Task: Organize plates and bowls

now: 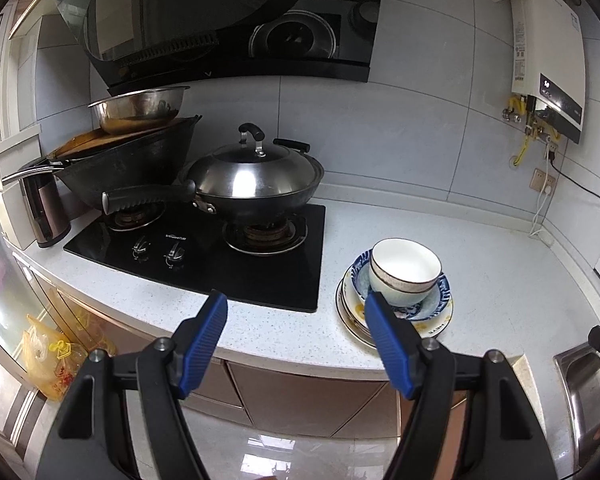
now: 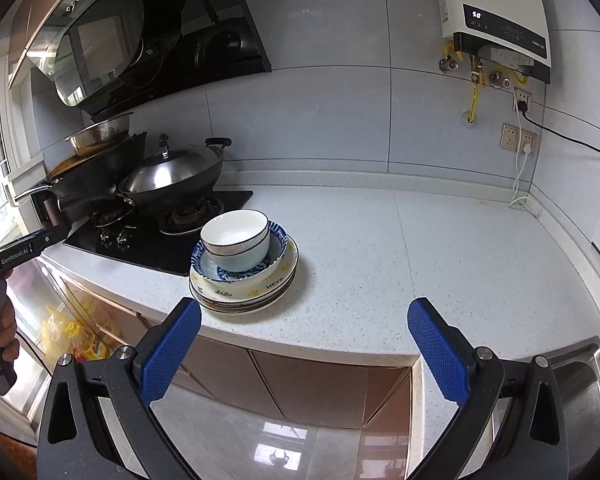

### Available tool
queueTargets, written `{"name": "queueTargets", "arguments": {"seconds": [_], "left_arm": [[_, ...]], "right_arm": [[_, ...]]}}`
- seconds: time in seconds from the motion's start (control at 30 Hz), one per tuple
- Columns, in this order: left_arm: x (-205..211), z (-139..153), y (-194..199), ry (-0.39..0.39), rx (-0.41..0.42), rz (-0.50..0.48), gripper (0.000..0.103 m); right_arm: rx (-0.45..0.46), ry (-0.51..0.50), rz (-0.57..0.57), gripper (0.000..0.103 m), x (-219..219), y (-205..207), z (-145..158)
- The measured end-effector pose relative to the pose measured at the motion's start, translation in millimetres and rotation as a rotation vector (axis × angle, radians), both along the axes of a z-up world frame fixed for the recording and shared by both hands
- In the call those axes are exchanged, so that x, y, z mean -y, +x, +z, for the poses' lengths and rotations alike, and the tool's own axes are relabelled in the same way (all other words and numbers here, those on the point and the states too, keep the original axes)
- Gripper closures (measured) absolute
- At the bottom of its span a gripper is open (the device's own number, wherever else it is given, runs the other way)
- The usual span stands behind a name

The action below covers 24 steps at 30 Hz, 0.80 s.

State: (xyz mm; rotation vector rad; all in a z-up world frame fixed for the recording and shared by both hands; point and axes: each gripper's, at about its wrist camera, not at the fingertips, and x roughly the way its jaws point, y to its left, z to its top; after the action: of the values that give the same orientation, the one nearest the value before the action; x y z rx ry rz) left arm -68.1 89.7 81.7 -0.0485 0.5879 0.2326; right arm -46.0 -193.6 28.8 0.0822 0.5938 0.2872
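While the left wrist view is being taken first, the left gripper (image 1: 296,306) is being held wide open over the counter's front edge, its ribbed blue pads (image 1: 204,344) empty. The speckled white countertop (image 1: 500,264) is being occupied by a stack of plates (image 1: 354,322), rimmed and glazed, just right of the glossy black gas hob (image 1: 204,256). A blue-patterned shallow bowl (image 1: 446,284) is being carried on the plates, and a round white bowl (image 1: 406,270) with a dark rim band is being nested in it. A domed steel lid is being borne by the wok (image 1: 256,184).

In the right wrist view, the right gripper (image 2: 304,316) is likewise being held wide open with nothing between its dimpled blue pads (image 2: 168,356). The same stack (image 2: 244,292) is being shown ahead and left, near the counter edge, apart from both fingers. A brushed steel sink (image 2: 580,376) is being shown at the lower right.
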Motion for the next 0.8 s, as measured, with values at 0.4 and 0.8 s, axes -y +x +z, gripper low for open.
{"name": "queueTargets", "arguments": {"seconds": [0.4,0.8], "left_arm": [[5.0,-20.4,4.6,-0.008,-0.107,0.002,0.033],[7.9,-24.0,7.8,0.0,-0.123,-0.016,0.033]], "right_arm": [[-0.093,-0.015,-0.06,0.001,-0.6,8.7,-9.8],[-0.107,-0.046,-0.062,0.001,-7.2,9.9,-13.7]]}}
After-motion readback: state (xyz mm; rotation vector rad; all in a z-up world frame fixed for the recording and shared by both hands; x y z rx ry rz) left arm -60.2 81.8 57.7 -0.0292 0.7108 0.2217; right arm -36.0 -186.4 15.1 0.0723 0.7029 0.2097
